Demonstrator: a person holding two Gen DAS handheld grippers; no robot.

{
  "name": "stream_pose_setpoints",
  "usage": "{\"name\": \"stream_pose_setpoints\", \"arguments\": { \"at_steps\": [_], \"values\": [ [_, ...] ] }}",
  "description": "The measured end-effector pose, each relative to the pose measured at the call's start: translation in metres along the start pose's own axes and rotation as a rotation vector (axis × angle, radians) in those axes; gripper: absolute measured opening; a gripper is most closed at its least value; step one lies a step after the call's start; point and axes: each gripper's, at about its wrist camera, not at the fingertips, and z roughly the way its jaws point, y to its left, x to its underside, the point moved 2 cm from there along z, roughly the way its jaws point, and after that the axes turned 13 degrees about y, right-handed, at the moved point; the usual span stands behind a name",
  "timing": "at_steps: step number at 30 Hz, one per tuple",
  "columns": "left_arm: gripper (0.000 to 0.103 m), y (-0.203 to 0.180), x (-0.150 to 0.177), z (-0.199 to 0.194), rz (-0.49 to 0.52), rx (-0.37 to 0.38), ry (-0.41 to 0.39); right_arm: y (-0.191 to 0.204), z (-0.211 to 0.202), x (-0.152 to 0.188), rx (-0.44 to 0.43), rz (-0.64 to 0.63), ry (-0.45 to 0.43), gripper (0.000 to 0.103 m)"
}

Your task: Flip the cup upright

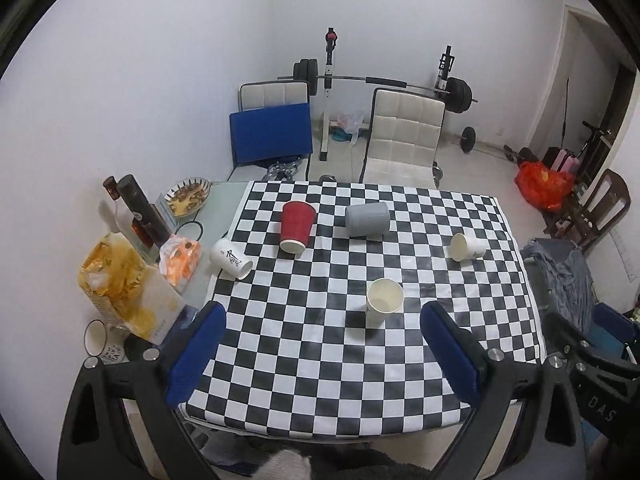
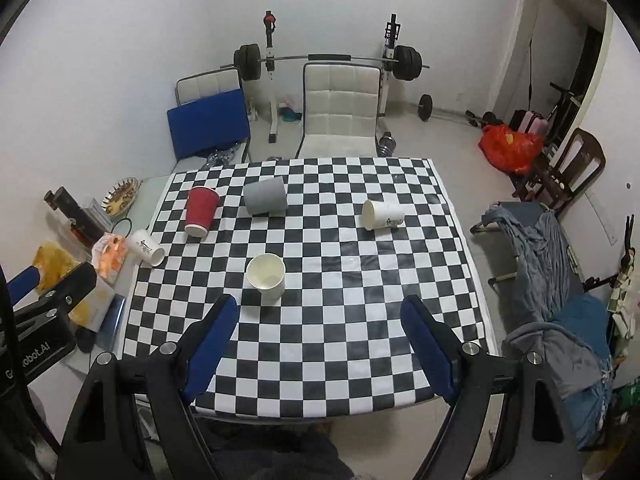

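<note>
— Cups lie tipped over on the checkered table point(image 2: 360, 320): red cup point(image 2: 201, 211), grey cup point(image 2: 265, 197), and two white paper cups, one at the left edge point(image 2: 147, 247), one to the right point(image 2: 382, 214). A plain one point(image 2: 266, 276) already stands upright.

— Hard to handle?

— Likely light, thin-walled, easily crushed or rolled. I'd pinch gently across the mid-body, not the rim.

— Jaws?

— Left gripper point(image 1: 322, 338) and right gripper point(image 2: 320, 334) both spread wide, holding nothing, well short of any fallen cup.

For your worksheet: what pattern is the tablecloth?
Black-and-white checks on the tablecloth, clearest in the right wrist view.
</note>
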Motion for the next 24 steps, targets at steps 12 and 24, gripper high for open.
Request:
{"name": "stream_pose_setpoints", "arguments": {
  "at_steps": [12, 24],
  "values": [
    [0.099, 0.001, -0.003, -0.009, -0.018, -0.024, 0.057, -0.002, -0.020, -0.008, -0.021, -0.001, 0.028, 0.085],
    [0.099, 0.002, 0.004, -0.017, -0.002, -0.038, 0.059, -0.004, -0.029, -0.005, -0.043, -0.012, 0.052, 0.085]
  ]
}}
